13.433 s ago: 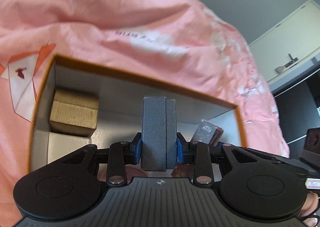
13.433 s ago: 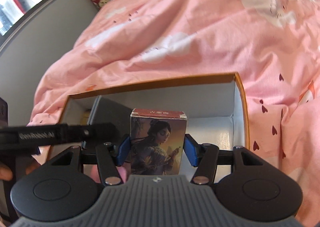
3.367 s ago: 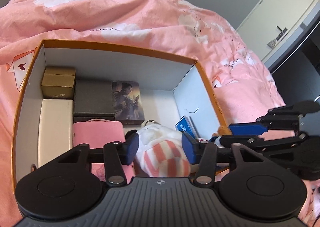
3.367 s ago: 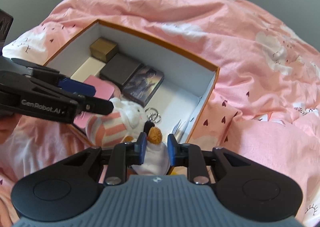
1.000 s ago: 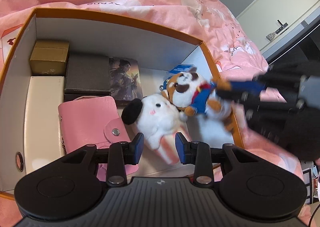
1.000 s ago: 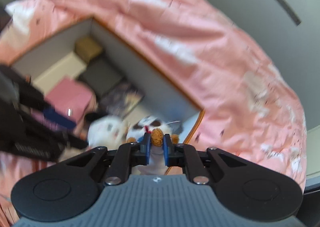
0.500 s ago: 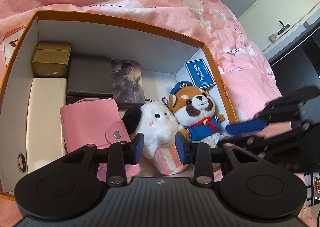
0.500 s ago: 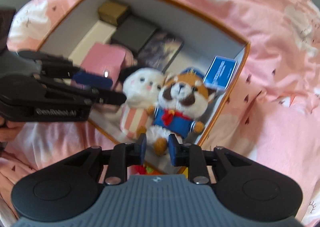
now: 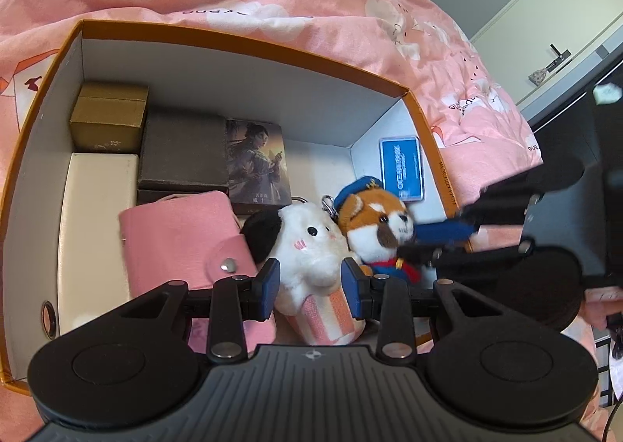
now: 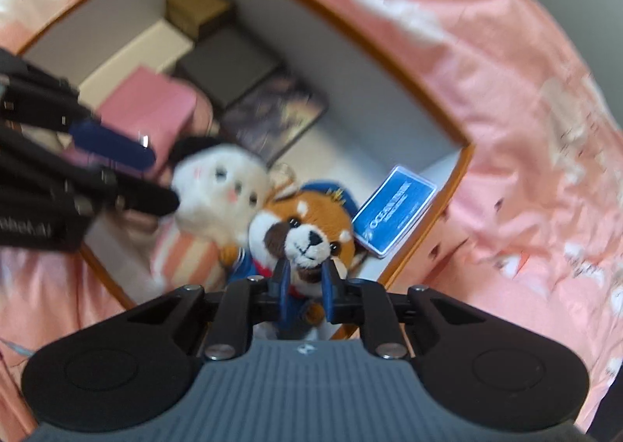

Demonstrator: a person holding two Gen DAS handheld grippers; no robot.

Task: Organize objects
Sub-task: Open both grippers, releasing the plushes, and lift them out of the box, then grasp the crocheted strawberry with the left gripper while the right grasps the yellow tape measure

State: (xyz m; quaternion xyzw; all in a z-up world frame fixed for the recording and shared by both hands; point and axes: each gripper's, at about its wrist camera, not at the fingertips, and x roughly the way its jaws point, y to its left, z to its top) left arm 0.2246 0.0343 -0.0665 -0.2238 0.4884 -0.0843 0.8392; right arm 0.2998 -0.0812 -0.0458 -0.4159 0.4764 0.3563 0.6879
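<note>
A: Gripping where? The red panda plush (image 10: 301,235) sits inside the orange box (image 9: 241,44).
B: It looks soft and light; take its body. The right gripper (image 10: 305,282) stands narrow at its chin; the left gripper (image 9: 310,284) spreads wide around the white plush (image 9: 307,247).

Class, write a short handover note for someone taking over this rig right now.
Left claw: open around the white plush.
Right claw: around the fox plush; grip cannot be confirmed.
Done: gold box, dark box, picture box, pink wallet, cream box and blue card lie in the orange box.
Left: settle both plushes, withdraw.
</note>
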